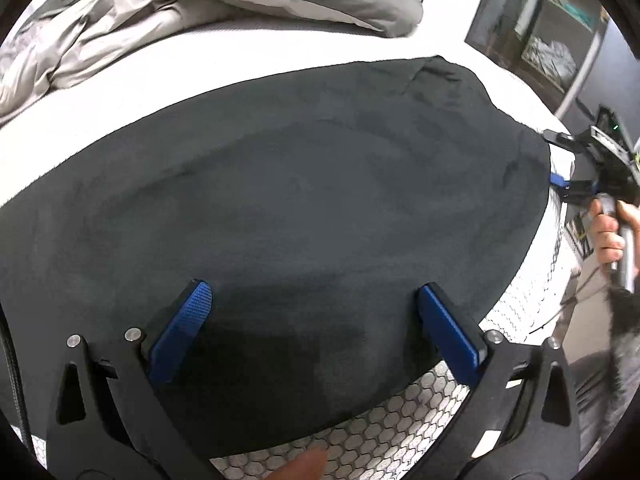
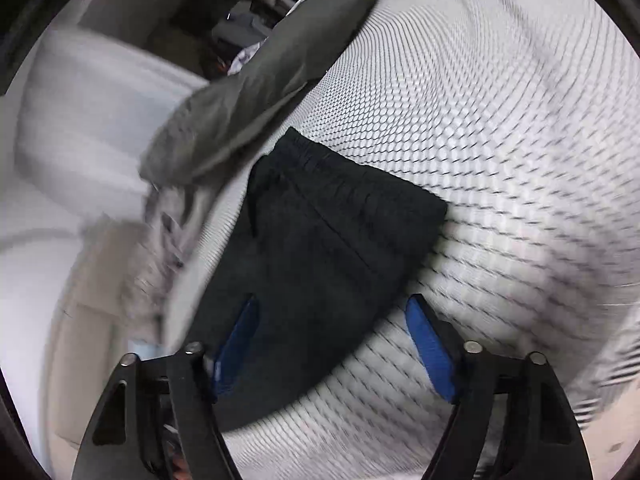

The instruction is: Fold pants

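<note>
Dark pants (image 1: pixel 300 184) lie flat across the white bed, filling the middle of the left wrist view. My left gripper (image 1: pixel 316 300) is open just above their near edge, its blue pads (image 1: pixel 188 320) spread wide and empty. My right gripper (image 1: pixel 560 178) shows at the right edge of that view, held in a hand beside the pants' end. In the blurred right wrist view the pants (image 2: pixel 320 248) show their elastic waistband (image 2: pixel 360 184) at the far end. My right gripper (image 2: pixel 332 308) is open over their near corner, holding nothing.
A grey crumpled blanket (image 1: pixel 200 12) lies at the far side of the bed and also shows in the right wrist view (image 2: pixel 256 92). The honeycomb-patterned mattress cover (image 1: pixel 380 432) runs along the near edge. Dark shelving (image 1: pixel 552 28) stands at the far right.
</note>
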{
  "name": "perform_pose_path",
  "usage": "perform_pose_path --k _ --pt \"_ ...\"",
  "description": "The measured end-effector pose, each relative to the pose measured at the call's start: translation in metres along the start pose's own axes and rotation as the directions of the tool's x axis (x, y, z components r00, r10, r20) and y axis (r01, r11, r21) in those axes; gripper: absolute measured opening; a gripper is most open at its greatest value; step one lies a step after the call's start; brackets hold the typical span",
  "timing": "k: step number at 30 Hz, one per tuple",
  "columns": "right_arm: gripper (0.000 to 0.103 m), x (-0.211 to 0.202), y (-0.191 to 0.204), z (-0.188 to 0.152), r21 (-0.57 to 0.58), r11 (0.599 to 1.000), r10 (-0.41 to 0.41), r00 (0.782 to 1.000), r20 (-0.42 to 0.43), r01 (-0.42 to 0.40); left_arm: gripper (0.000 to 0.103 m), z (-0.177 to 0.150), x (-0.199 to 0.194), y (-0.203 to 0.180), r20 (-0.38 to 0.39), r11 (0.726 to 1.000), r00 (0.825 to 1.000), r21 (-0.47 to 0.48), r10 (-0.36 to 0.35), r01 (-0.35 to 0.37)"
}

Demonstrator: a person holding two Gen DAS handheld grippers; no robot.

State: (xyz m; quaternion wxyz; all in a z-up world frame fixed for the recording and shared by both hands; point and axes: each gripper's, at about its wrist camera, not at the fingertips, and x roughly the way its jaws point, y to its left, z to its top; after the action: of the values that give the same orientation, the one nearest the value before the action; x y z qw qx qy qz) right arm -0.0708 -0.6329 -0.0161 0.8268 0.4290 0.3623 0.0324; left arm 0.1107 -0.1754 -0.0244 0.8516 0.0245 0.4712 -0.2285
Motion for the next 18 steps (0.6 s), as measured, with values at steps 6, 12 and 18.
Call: perform_pose_path --k 6,12,18 --pt "0.018 0.039 0.015 0.027 0.001 0.993 -0.119 0.983 0.137 0.12 0.103 -0.003 -0.014 0.032 0.022 0.995 0.999 -0.092 0.032 -0.03" --pt "0.014 0.04 0.158 -0.008 -0.432 0.902 0.09 0.986 0.14 -0.021 0.102 -0.012 -0.038 0.084 0.049 0.968 0.996 -0.242 0.08 -0.066" --pt "0.055 0.131 0.259 -0.106 -0.601 0.713 0.156 0.918 -0.365 -0.36 0.102 -0.029 -0.072 0.149 0.098 0.902 0.986 -0.425 0.132 -0.079"
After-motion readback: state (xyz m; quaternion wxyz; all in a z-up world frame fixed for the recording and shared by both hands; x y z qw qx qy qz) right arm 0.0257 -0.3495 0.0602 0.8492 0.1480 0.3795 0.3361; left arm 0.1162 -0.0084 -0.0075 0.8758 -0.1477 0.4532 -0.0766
